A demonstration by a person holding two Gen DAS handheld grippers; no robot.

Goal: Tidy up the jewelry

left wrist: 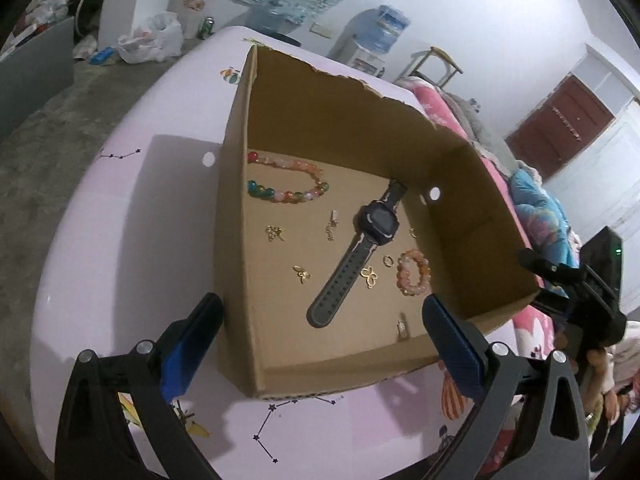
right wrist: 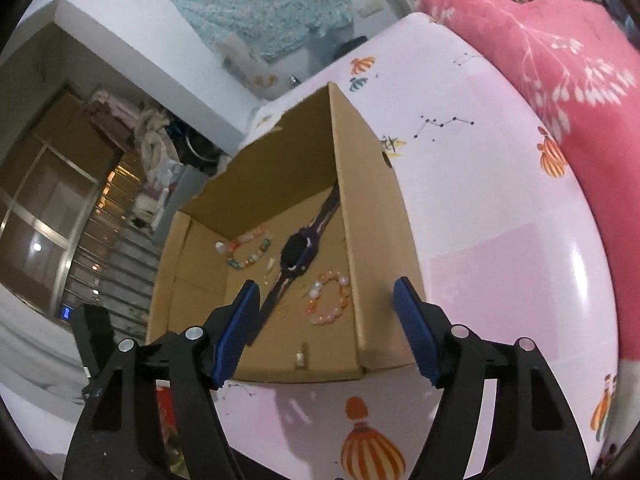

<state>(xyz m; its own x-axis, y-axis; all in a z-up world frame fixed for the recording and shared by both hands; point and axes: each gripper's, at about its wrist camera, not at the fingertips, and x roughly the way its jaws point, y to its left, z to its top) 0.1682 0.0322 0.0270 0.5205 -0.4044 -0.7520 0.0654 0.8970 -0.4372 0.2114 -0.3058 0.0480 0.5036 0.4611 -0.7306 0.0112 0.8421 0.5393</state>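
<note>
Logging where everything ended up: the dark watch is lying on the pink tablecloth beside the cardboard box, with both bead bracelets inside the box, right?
Not quite. The left wrist view shows the dark watch lying inside the cardboard box, between the two bead bracelets, not on the pink tablecloth.

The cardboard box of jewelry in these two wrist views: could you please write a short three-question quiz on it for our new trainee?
1. True or false: the watch lies outside the cardboard box.
2. How many bead bracelets are in the box? A) one B) two C) four
3. Fill in: both the left gripper and the right gripper are ___ and hold nothing.

Key: 1 false; 2 B, the multicolored bracelet and the small orange bracelet; 3 open.
</note>
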